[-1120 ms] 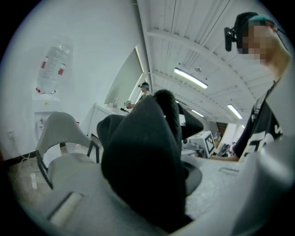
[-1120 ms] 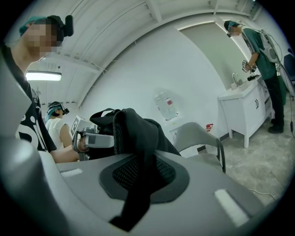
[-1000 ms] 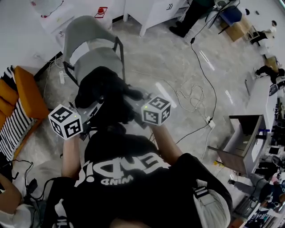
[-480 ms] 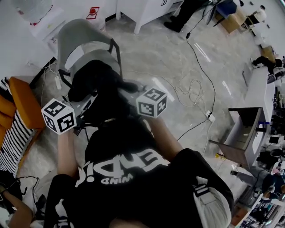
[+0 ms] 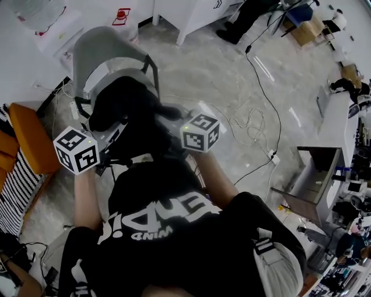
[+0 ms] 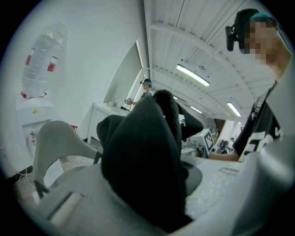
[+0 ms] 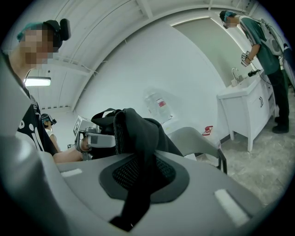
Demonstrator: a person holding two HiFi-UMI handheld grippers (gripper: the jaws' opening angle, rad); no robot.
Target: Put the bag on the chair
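A black bag hangs between both grippers, over the seat of a grey chair and covering most of it. My left gripper is shut on the bag's fabric at its left side; in the left gripper view the dark cloth fills the gap between the jaws, with the chair behind it. My right gripper is shut on the bag's right side; in the right gripper view a black strap runs down between the jaws and the chair stands beyond. Whether the bag rests on the seat is hidden.
An orange and striped cushion lies left of the chair. Cables and a power strip trail across the floor to the right. A white cabinet with a person beside it stands at the back; a grey box is at the right.
Both grippers and the bag have moved a little further over the chair seat, which is now more covered. Both grips are unchanged.
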